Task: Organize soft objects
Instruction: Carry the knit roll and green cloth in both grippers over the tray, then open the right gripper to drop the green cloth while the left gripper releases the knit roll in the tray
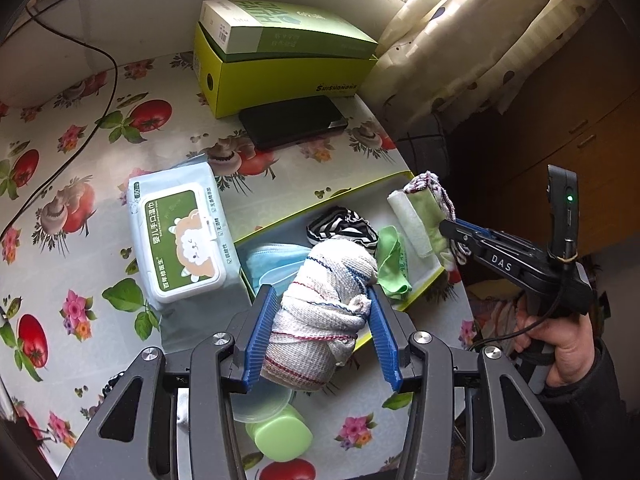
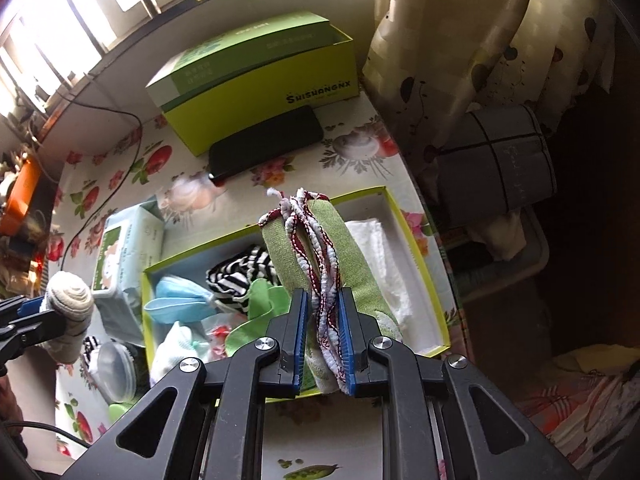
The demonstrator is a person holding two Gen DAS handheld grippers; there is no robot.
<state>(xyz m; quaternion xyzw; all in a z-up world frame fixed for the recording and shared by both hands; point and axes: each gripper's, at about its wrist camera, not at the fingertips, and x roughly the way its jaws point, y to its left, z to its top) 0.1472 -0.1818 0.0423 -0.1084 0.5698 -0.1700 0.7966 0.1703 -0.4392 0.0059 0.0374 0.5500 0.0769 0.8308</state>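
My left gripper (image 1: 323, 304) is shut on a rolled white cloth with red and blue stripes (image 1: 324, 308), held above the near-left end of a shallow yellow-green tray (image 1: 276, 228). My right gripper (image 2: 323, 320) is shut on a green cloth with red-and-white cord trim (image 2: 316, 248), held over the tray (image 2: 424, 280). In the tray lie a blue face mask (image 1: 272, 266), a black-and-white striped cloth (image 1: 344, 226), a light green cloth (image 1: 394, 264) and a white folded towel (image 2: 380, 256). The rolled cloth (image 2: 68, 308) and left gripper (image 2: 24, 316) show at the left of the right wrist view.
A pack of baby wipes (image 1: 180, 240) lies left of the tray. A black phone (image 1: 294, 120) lies before a yellow-green box (image 1: 280, 68) at the back. A green-lidded jar (image 1: 276, 428) and a clear lid (image 2: 114, 368) sit near the front. A curtain (image 1: 480, 40) hangs right; the table edge drops off there.
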